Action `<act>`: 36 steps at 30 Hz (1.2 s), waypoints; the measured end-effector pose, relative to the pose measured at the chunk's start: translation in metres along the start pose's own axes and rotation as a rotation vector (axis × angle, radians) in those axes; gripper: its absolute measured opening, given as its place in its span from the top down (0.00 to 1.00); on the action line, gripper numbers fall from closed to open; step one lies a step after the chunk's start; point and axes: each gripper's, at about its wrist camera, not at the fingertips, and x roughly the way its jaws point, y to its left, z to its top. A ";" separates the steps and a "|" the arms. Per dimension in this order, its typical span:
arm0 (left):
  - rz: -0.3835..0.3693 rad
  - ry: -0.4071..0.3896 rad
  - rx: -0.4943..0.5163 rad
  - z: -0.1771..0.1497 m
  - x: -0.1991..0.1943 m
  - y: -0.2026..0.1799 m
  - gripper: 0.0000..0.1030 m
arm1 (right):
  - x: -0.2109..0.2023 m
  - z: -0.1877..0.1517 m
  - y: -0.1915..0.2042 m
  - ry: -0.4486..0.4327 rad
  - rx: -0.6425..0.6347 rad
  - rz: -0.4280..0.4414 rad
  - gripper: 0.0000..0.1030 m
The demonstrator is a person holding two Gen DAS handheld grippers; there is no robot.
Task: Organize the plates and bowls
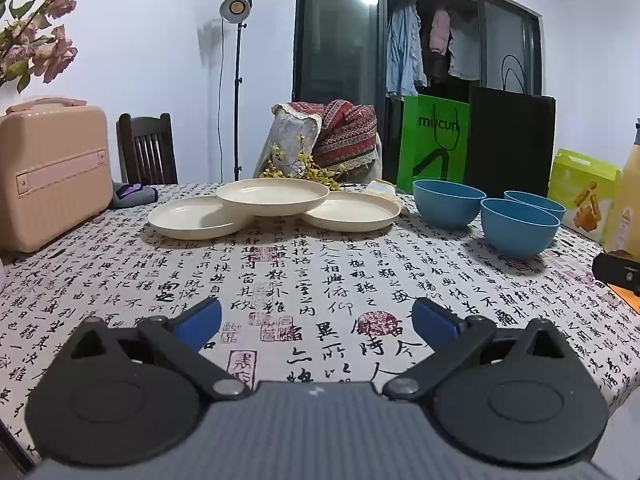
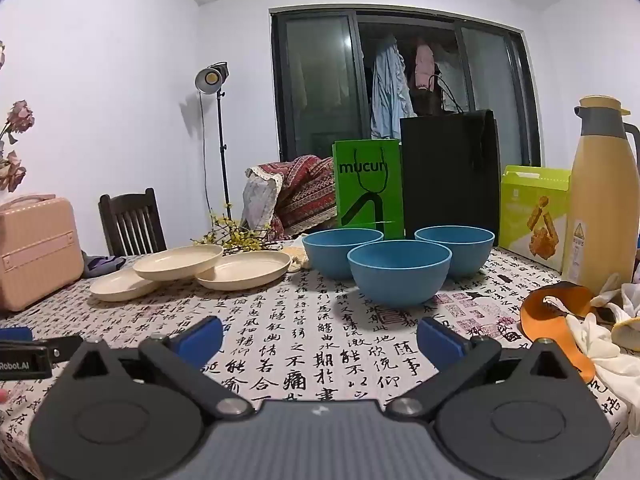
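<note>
Left wrist view
Left claw (image 1: 316,320): spread wide, blue pads (image 1: 200,322) far apart, nothing between them, hovering low over the near part of the desk (image 1: 320,280)
Desk cover: white cloth printed with black calligraphy and red seals
Plates: three cream plates at the far middle of the desk; left plate (image 1: 192,218) and right plate (image 1: 354,212) lie flat on the cloth, middle plate (image 1: 272,196) rests on top, overlapping the rims of both
Bowls: three blue bowls to the right of the plates, upright; far-left bowl (image 1: 448,204), near bowl (image 1: 518,228), third bowl (image 1: 536,202) partly hidden behind the near one
Left edge: pink case (image 1: 52,176) standing on the desk, dried flowers (image 1: 44,24) above it
Behind the desk: dark chair (image 1: 146,148), lamp on a stand (image 1: 236,8), green bag (image 1: 436,144) beside a black bag (image 1: 510,144)

Right wrist view
Right claw (image 2: 320,338): spread wide, pads apart and clear of everything, above the cloth just short of the bowls
Bowls: near bowl (image 2: 400,276) directly ahead of the claw, one behind it to the left (image 2: 336,248), one behind to the right (image 2: 460,246); near bowl overlaps both in this view, contact unclear
Plates: same trio further left, middle plate (image 2: 178,262) propped over the other two
Right side: yellow flask (image 2: 604,200) upright, green box (image 2: 534,216) next to it, orange strap (image 2: 560,312) and white gloves (image 2: 608,344) on the cloth
Lower left edge: part of the other claw's body in view
</note>
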 end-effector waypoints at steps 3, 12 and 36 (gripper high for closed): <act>-0.011 0.031 0.015 -0.001 0.002 -0.006 0.00 | 0.000 0.000 0.000 0.015 0.003 -0.002 0.00; -0.032 0.039 -0.008 -0.004 0.004 -0.003 0.00 | 0.001 0.002 -0.002 0.014 0.004 -0.001 0.00; -0.039 0.045 -0.008 -0.005 0.004 -0.002 0.00 | 0.003 0.000 0.000 0.023 -0.004 0.002 0.00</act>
